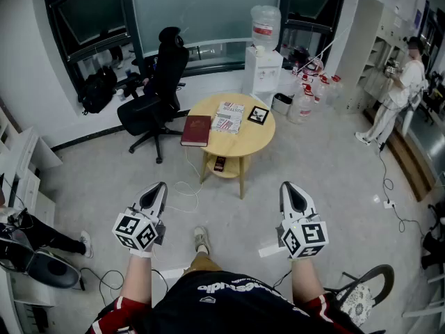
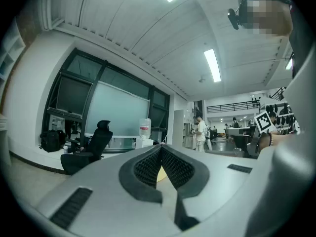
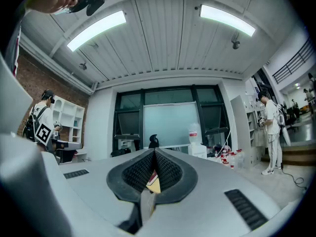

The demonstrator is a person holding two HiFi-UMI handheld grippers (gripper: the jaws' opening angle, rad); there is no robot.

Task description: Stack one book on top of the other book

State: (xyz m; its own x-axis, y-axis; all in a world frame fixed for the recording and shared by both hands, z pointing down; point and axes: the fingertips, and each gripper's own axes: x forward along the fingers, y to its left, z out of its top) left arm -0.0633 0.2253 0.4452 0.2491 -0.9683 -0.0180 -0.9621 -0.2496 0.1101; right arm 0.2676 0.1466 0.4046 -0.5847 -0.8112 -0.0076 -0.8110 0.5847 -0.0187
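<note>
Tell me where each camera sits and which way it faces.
Head view: on the person's head, looking forward and steeply down at the round table and red book; both forearms, left gripper and right gripper show.
Left gripper view: on that gripper, level past its shut jaws toward the office chair; the right gripper's cube shows.
Right gripper view: on that gripper, level past its shut jaws toward the water dispenser; the left gripper's cube shows.
Shared: both gripper views show the office chair and water dispenser.

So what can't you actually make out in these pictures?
Red book, head view: cover print too small to read.
Lower shelf, head view: mostly hidden under the table.
Table, both gripper views: only a sliver shows past the shut left gripper and right gripper.
</note>
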